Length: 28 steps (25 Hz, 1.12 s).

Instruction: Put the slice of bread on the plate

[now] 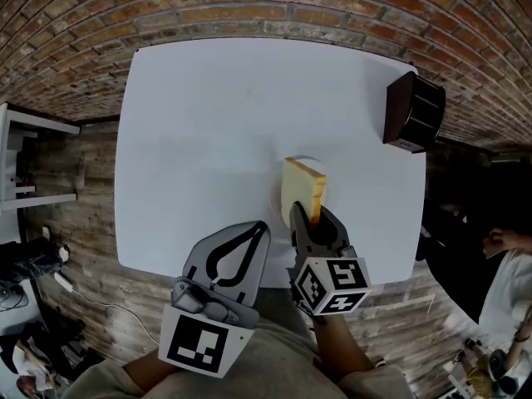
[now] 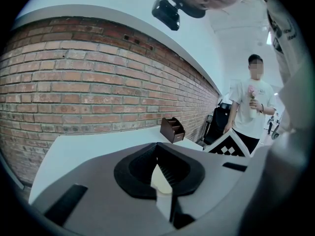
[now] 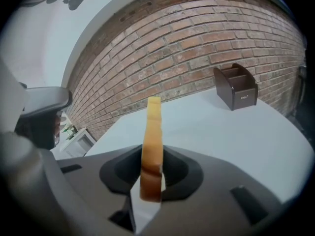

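A slice of bread [image 1: 301, 191] with a tan crust stands on edge above a white plate [image 1: 277, 196], which barely stands out from the white table [image 1: 199, 140]. My right gripper [image 1: 314, 223] is shut on the slice's near end. In the right gripper view the bread [image 3: 151, 146] rises upright from between the jaws of that gripper [image 3: 150, 191]. My left gripper [image 1: 259, 227] hovers at the table's front edge, left of the bread, its tips together and nothing held. The left gripper view shows those jaws [image 2: 165, 181] closed.
A dark brown wooden organiser box [image 1: 413, 112] stands at the table's back right corner. Brick surrounds the table. A white shelf unit [image 1: 25, 165] stands to the left. A person [image 2: 251, 107] in a white shirt stands off the right side.
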Tool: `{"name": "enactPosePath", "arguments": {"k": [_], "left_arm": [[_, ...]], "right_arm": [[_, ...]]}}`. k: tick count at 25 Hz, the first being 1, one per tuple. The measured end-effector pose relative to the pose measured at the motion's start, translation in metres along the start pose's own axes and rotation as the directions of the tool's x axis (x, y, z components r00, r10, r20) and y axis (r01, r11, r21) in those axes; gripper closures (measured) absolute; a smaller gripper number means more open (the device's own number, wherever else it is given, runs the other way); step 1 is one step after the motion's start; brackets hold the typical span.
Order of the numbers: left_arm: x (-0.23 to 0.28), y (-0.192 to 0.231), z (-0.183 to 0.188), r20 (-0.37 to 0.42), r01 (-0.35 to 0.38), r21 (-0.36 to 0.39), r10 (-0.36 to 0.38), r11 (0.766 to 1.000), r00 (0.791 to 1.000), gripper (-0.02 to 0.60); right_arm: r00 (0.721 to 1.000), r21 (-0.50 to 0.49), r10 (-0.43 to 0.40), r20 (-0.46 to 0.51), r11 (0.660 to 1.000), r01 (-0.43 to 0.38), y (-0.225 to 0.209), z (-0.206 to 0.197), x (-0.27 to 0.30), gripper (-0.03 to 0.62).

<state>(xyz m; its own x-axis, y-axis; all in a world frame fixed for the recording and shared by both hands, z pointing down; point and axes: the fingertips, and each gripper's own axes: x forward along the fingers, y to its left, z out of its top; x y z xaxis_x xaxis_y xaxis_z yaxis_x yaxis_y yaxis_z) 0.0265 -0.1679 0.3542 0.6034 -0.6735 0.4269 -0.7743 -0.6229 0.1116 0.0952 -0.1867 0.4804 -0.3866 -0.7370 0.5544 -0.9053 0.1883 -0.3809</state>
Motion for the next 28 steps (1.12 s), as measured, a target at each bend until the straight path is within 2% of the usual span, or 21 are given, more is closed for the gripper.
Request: {"name": "enactPosePath", "arguments": {"k": [8, 21, 26, 28], "left_arm": [[0.003, -0.001, 0.0, 0.0, 0.0, -0.004, 0.0, 1.0, 1.0, 0.572], [0.001, 0.003, -0.002, -0.001, 0.005, -0.012, -0.005, 1.0, 1.0, 0.572], [0.0, 0.005, -0.002, -0.001, 0.007, -0.016, -0.007, 1.0, 1.0, 0.572], [0.0, 0.006, -0.002, 0.001, 0.009, -0.015, -0.009, 1.0, 1.0, 0.572]], "right_arm": [[1.0, 0.022, 0.009, 0.009, 1.0, -0.009, -0.007, 0.002, 0.003, 0.49], [0.997, -0.132, -0.078, 0.009, 0.988, 0.078, -0.007, 0.004, 0.005, 0.464], [0.992, -0.17, -0.127, 0.007, 0.977, 0.126, -0.012, 0.005, 0.005, 0.434], [0.99, -0.178, -0.142, -0.003, 0.974, 0.139, -0.014, 0.003, 0.006, 0.401]]}}
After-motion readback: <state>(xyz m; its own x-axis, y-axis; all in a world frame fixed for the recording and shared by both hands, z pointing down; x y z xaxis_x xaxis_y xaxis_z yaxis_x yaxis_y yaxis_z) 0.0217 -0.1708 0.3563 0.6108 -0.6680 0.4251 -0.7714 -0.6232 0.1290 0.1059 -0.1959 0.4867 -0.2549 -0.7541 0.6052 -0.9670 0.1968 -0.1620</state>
